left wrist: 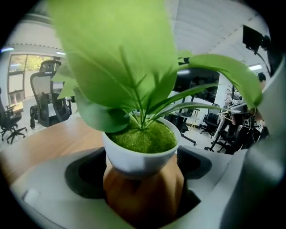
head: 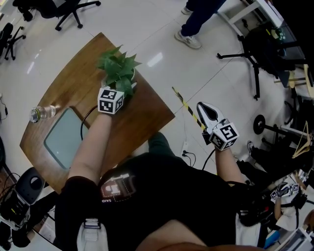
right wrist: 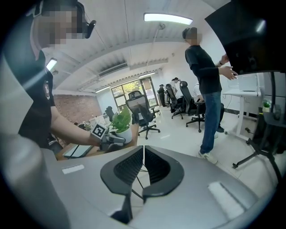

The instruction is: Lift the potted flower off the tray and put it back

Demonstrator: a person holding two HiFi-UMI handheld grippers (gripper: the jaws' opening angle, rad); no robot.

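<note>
The potted flower [head: 117, 66] has broad green leaves, a white pot [left wrist: 140, 159] and a brown base, and it is near the far edge of the wooden table [head: 142, 117]. My left gripper [head: 123, 87] reaches in under the leaves, shut on the brown base [left wrist: 143, 192]. I cannot tell whether the pot rests on the wood. A grey-green tray [head: 61, 139] lies apart from it on the table's near left. My right gripper [head: 206, 112] hangs off the table over the floor, its pads [right wrist: 134, 163] pressed together on nothing.
A clear bottle [head: 41, 112] lies by the tray, with a black cable [head: 84, 122] looping beside it. A person [right wrist: 208, 89] stands on the tiled floor past the table. Office chairs [head: 68, 10], a black stand [head: 255, 59] and striped floor tape [head: 189, 109] surround the table.
</note>
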